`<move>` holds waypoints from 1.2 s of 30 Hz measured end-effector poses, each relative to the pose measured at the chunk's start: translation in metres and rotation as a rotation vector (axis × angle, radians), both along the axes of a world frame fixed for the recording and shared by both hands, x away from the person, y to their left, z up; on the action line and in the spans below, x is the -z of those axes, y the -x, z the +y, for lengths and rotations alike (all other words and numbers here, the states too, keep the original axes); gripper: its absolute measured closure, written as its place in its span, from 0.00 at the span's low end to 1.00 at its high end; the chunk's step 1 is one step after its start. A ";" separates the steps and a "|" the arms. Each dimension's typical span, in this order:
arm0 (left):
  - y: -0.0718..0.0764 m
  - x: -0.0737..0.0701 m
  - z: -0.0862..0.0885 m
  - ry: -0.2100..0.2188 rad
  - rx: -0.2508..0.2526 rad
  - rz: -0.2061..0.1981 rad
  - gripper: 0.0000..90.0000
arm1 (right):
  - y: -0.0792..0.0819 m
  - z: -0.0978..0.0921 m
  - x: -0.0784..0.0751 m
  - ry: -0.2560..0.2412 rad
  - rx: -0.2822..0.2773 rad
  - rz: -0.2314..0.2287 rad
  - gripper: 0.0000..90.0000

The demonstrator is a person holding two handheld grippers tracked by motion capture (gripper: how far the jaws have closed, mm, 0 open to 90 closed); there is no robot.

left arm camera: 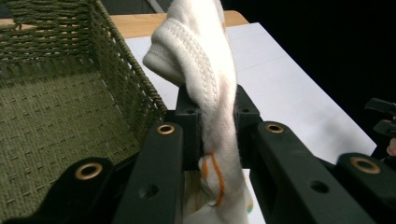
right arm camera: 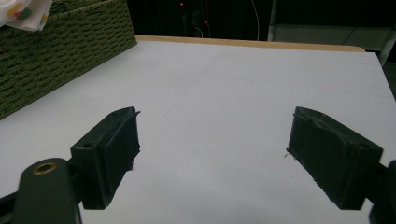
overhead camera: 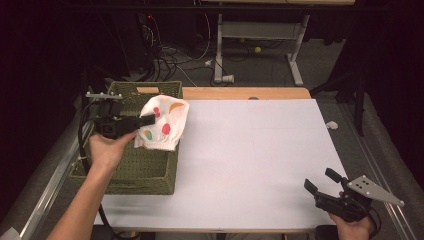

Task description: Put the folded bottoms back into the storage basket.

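Left hand-held gripper (overhead camera: 148, 120) has its jaws clamped tight on the white patterned cloth (overhead camera: 164, 122), holding it up over the right rim of the green woven basket (overhead camera: 145, 167), the fabric draping down across that wall. Well away from the basket, at the desk's (overhead camera: 250, 145) near right corner, the right hand-held gripper (overhead camera: 320, 181) sits with jaws spread wide, holding nothing.

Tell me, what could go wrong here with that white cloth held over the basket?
The left gripper pinches just a narrow fold of the cloth, so it might slip free early. The cloth hangs over the right wall of the green basket, so on release it could drape on the rim or fall onto the white table. The right gripper hovers open far off, too distant to catch it.
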State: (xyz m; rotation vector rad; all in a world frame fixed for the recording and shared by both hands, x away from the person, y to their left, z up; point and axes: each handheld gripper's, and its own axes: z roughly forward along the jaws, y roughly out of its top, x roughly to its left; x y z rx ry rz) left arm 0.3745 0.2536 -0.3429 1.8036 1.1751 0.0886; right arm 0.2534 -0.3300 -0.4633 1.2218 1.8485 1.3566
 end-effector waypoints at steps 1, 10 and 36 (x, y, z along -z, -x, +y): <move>0.000 0.000 0.001 0.001 -0.003 0.000 0.85 | 0.000 0.000 0.000 0.001 0.000 0.000 0.19; 0.004 0.002 0.015 0.000 -0.032 -0.002 0.84 | 0.000 0.000 0.000 0.001 0.000 0.001 0.19; -0.002 0.022 0.039 -0.041 -0.104 0.035 0.84 | 0.000 0.001 0.000 0.001 0.003 0.005 0.19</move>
